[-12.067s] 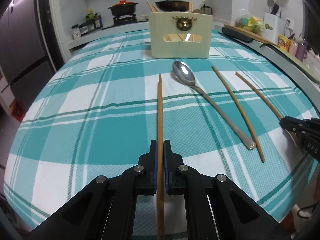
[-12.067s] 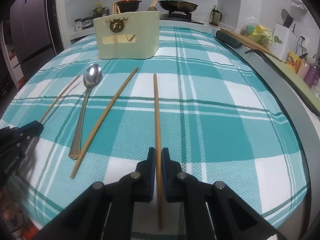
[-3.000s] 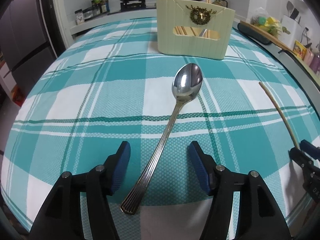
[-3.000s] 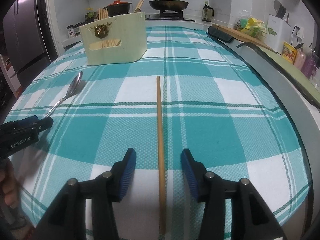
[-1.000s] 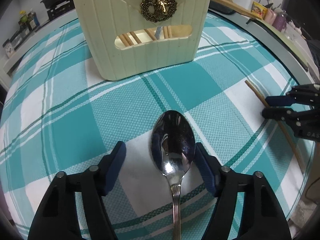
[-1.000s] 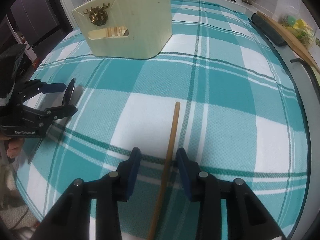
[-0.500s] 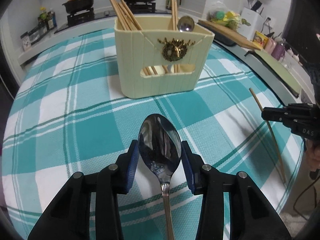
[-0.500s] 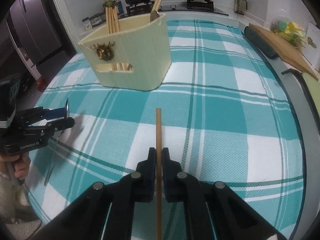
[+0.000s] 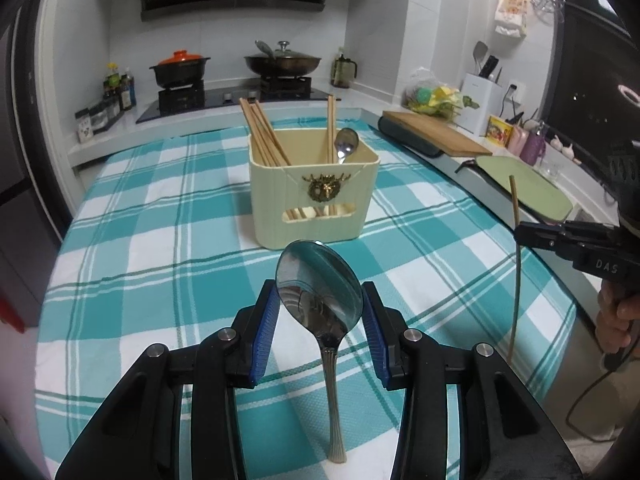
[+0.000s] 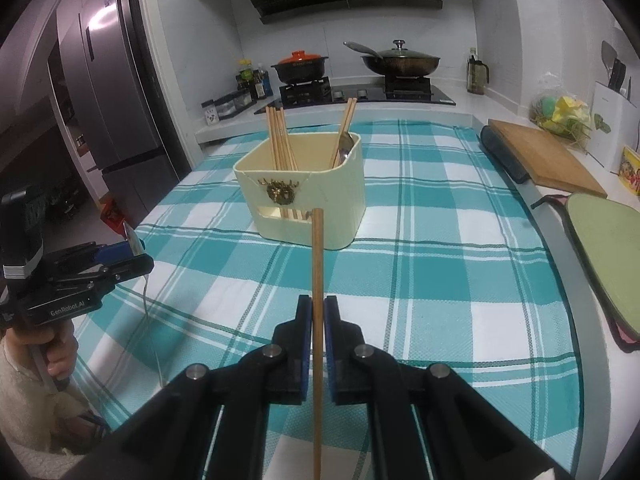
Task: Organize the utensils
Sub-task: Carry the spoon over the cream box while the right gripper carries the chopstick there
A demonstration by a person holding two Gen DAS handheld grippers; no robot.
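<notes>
A steel spoon (image 9: 320,284) hangs above the tablecloth, its bowl clamped between the blue pads of my left gripper (image 9: 319,308), handle trailing toward the camera. My right gripper (image 10: 317,320) is shut on a wooden chopstick (image 10: 317,264), which points ahead at the cream utensil holder (image 10: 304,204). That holder (image 9: 316,196) stands mid-table with several chopsticks (image 9: 264,136) and a second spoon (image 9: 346,142) upright in it. From the left wrist view the right gripper (image 9: 528,236) shows at the right edge with the chopstick (image 9: 515,264) held. The left gripper (image 10: 132,256) with the spoon (image 10: 132,236) shows at the left of the right wrist view.
A teal plaid tablecloth (image 9: 160,248) covers the table. Behind it a stove carries a red-lidded pot (image 9: 180,70) and a wok (image 9: 282,62). A wooden cutting board (image 10: 548,156) and a green mat (image 10: 608,248) lie on the right counter. A fridge (image 10: 104,92) stands left.
Both grippers closed on their utensils and lifted them off the cloth. Both views now look higher, over the holder's rim and into it.
</notes>
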